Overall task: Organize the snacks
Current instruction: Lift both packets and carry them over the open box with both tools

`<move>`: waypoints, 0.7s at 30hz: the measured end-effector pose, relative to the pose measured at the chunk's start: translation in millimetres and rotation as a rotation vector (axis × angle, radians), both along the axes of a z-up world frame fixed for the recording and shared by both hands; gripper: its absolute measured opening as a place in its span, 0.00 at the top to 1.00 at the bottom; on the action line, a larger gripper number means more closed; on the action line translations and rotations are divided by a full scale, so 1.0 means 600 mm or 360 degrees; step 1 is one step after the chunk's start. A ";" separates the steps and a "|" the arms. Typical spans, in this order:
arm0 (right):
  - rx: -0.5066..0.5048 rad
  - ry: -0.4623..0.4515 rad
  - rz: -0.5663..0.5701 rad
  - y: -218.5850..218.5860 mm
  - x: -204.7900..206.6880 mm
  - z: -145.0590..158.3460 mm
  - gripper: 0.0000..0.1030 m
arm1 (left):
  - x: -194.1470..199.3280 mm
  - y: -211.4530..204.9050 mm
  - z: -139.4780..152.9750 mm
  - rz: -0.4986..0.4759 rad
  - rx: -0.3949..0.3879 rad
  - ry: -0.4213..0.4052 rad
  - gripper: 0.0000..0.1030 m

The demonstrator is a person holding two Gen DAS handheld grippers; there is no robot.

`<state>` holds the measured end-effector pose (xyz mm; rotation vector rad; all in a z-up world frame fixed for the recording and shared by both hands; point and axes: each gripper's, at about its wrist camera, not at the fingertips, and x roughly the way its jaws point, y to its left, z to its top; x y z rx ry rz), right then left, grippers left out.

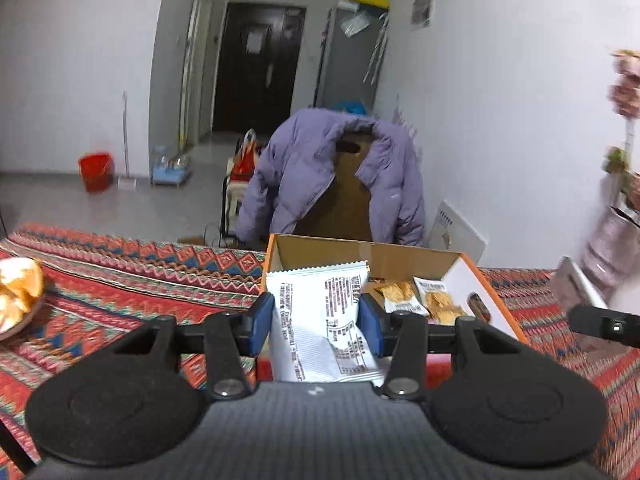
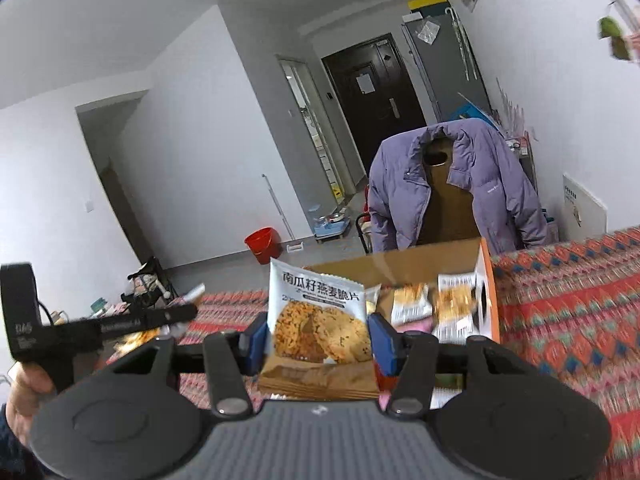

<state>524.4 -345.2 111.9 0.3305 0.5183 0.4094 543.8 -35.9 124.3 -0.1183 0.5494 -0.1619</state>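
Left gripper [image 1: 318, 320]: blue-padded fingers [image 1: 262, 322] clamped on a white foil snack packet, printed back side facing the camera [image 1: 316, 312] — held upright above the near end of the open cardboard box with orange rim [image 1: 496, 296].

Right gripper [image 2: 318, 340]: fingers [image 2: 256, 340] clamped on a white snack packet with a round oat-crisp picture on its front [image 2: 320, 320], also upright, in front of the same box [image 2: 490, 296].

Box contents: several small white-and-orange snack packets [image 1: 400, 294] lying flat on the box floor, toward the right wall. Seen from the right wrist they are blurred [image 2: 412, 304]; count unclear.

Surroundings:
- Tabletop covered with a red patterned woven cloth [image 1: 132, 276]; the box sits on it.
- Round dish with orange-yellow pieces [image 1: 20, 292] at the left edge of the left view, well apart from the box.
- Purple puffer jacket draped over a brown chair back [image 1: 332, 176] just behind the box's far wall.
- Red plastic bucket [image 1: 95, 171] on the floor by the wall, with a mop-like pole beside it.
- Dark door [image 1: 256, 64] at the end of the hallway, grey fridge [image 1: 352, 56] to its right.
- Person's hand [image 2: 24, 392] on the black handle of the other gripper, at the left edge of the right view.

Nothing stands between either held packet and the box opening — both packets partly block the view into the box's near end.
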 end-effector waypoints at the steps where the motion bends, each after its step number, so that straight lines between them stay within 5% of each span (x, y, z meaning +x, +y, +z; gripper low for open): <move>1: 0.0020 0.0025 0.0012 0.003 0.034 -0.003 0.50 | 0.027 -0.007 -0.005 -0.0007 0.0005 0.0015 0.54; 6: -0.0023 0.0203 -0.0026 0.036 0.213 -0.043 0.50 | 0.140 -0.034 -0.046 -0.0015 0.0040 0.0105 0.54; 15: -0.0532 0.0409 -0.0229 0.106 0.396 -0.142 0.49 | 0.261 -0.113 -0.128 -0.0097 0.0133 0.0249 0.54; 21: -0.0256 0.0494 -0.0307 0.043 0.406 -0.158 0.37 | 0.301 -0.165 -0.142 -0.0180 0.0120 0.0257 0.51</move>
